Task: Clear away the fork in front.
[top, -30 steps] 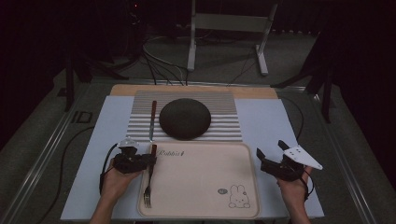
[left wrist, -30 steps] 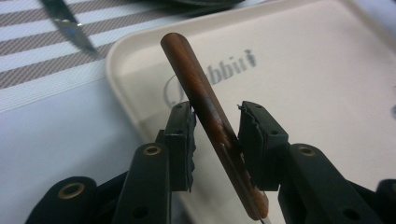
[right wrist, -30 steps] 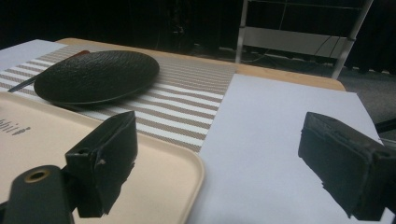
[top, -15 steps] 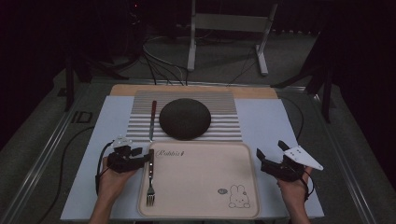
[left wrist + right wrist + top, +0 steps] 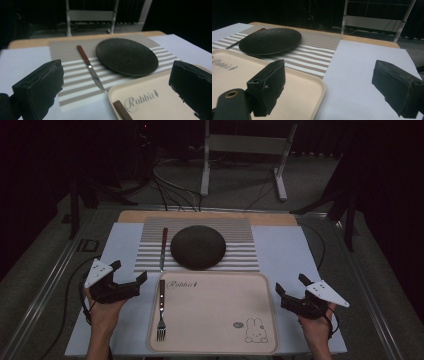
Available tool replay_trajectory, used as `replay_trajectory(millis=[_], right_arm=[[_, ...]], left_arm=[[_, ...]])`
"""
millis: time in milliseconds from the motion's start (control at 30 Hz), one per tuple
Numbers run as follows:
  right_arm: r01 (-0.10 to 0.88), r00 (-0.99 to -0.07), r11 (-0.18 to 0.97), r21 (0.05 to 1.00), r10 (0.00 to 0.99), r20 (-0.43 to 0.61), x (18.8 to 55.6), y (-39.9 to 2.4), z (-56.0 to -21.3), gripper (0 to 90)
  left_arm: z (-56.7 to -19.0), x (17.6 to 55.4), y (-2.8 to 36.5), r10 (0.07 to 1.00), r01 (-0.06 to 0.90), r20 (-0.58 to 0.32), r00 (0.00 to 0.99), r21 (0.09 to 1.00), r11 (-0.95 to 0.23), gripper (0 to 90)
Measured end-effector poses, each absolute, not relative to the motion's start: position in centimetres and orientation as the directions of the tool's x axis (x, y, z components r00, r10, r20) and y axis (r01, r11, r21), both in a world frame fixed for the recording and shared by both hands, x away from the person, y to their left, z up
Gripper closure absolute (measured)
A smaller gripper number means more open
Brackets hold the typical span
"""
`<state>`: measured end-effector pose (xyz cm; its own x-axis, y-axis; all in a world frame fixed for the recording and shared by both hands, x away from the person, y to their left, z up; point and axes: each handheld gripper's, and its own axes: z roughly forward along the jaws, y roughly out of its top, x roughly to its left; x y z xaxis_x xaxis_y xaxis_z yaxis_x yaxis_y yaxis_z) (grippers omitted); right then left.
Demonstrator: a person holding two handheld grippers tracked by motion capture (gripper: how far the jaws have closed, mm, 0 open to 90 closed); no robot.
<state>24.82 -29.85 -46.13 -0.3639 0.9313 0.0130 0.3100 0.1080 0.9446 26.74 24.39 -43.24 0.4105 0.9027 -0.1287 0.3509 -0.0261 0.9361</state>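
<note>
With the wood-handled steel fork [image 5: 161, 309] set on the cream rabbit tray [image 5: 215, 345], your left claw [image 5: 131, 281], just opened wide and empty, should next reach the wood-handled knife [image 5: 163, 248].

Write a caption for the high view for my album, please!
A fork lies on the rabbit tray, a knife beside a dark plate; the left hand-held gripper is open and empty.

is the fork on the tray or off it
On it. The fork lies flat along the left edge of the beige tray, tines toward the person. The left gripper, jaws just opened and empty, is beside it, not touching.
</note>
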Motion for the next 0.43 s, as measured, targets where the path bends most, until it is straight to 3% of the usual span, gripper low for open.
replay_trajectory(millis=[100, 433], right_arm=[[0.313, -0.369, 0.105, 0.944, 0.929, 0.019, 24.4, -29.7, -46.3, 11.6], [0.306, -0.373, 0.131, 0.943, 0.928, -0.008, 23.8, -29.5, -46.7, 11.5]], left_arm=[[-42.8, 26.2, 25.3, 0.905, 0.3, -0.129, 0.405, 0.954, 0.002, 0.0], [-42.7, 25.6, 26.1, 0.917, 0.268, -0.121, 0.379, 0.963, 0.016, 0.0]])
